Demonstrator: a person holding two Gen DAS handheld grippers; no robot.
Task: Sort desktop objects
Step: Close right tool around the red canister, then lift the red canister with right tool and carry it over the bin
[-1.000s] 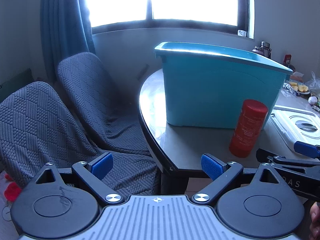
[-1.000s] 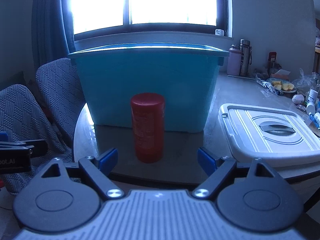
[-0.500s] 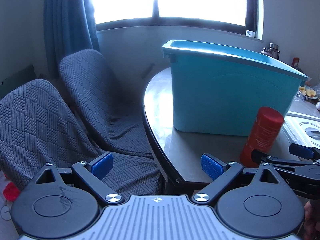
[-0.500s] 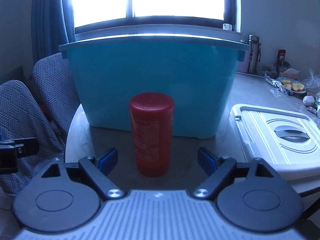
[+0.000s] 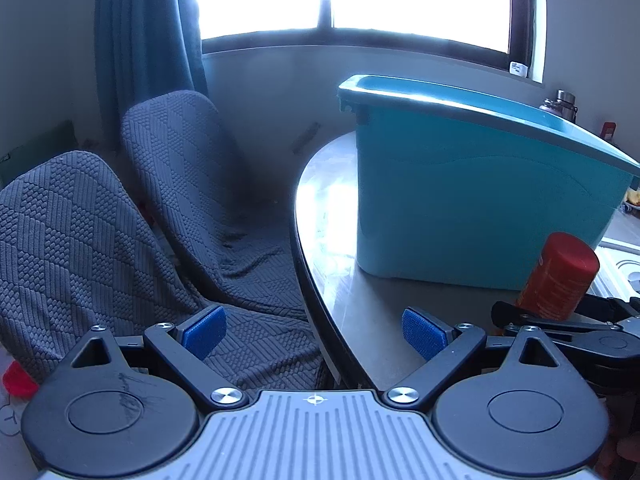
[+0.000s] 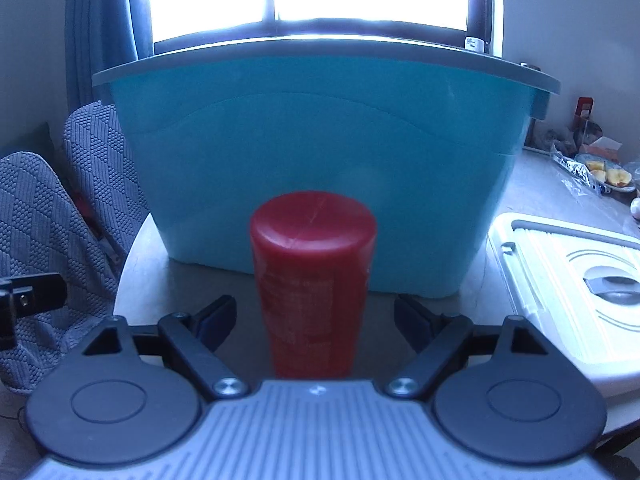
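The red canister [image 6: 313, 280] stands upright on the surface [image 6: 200, 292], just in front of the teal bin [image 6: 320, 152], its long axis vertical. It sits squarely between the wide-spread fingers of the right gripper [image 6: 314, 322], a blue pad on either side and neither touching it. The left gripper [image 5: 314, 332], also wide and holding nothing, hangs off the surface's edge, well to the canister's left. The right hand is plainly nearer; closing straight across the body should catch it.

Smooth plastic teal bin [image 6: 320, 168], glossy table [image 5: 332, 208], knit-textured cloth chair covers [image 5: 80, 240].
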